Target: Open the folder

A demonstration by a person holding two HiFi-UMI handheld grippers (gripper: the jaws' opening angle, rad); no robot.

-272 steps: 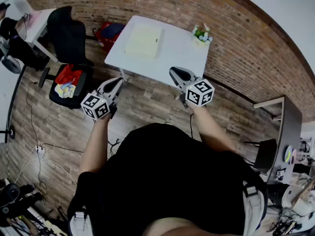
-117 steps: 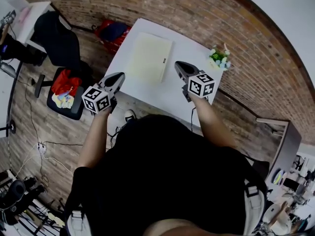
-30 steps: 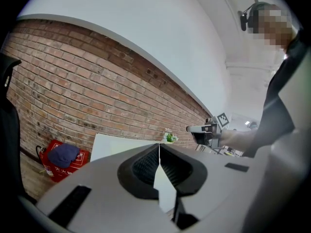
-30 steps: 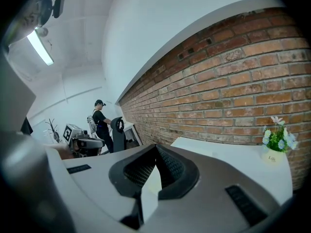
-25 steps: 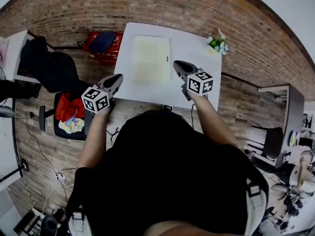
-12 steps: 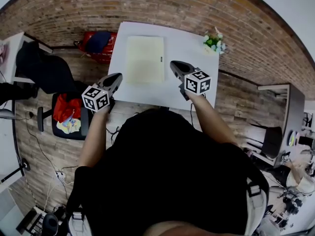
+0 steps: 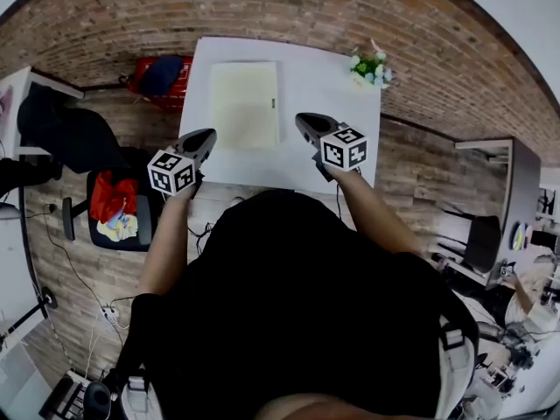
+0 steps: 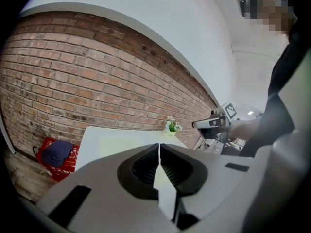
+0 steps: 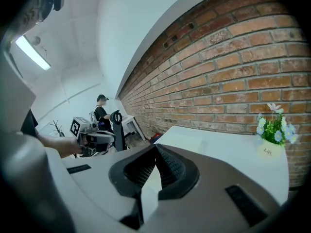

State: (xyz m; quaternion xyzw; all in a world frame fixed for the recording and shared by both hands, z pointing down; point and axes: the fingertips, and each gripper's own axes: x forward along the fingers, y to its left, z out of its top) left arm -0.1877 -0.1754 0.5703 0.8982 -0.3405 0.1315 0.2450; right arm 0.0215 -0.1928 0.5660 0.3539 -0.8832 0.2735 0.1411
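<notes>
A pale yellow folder lies closed and flat on the left half of the white table; in the left gripper view the folder shows faintly beyond the jaws. My left gripper hangs just off the table's near left corner, short of the folder, its jaws shut on nothing. My right gripper is over the table's near edge, right of the folder, with its jaws closed tip to tip and empty. Neither gripper touches the folder.
A small flower pot stands at the table's far right corner. On the floor to the left are a red basket with a dark bag and a black chair with clothes. Behind the table runs a brick wall. A person stands far off.
Both grippers have moved a little forward and down toward the table's near edge. Their jaws stay shut. The folder lies as before.
</notes>
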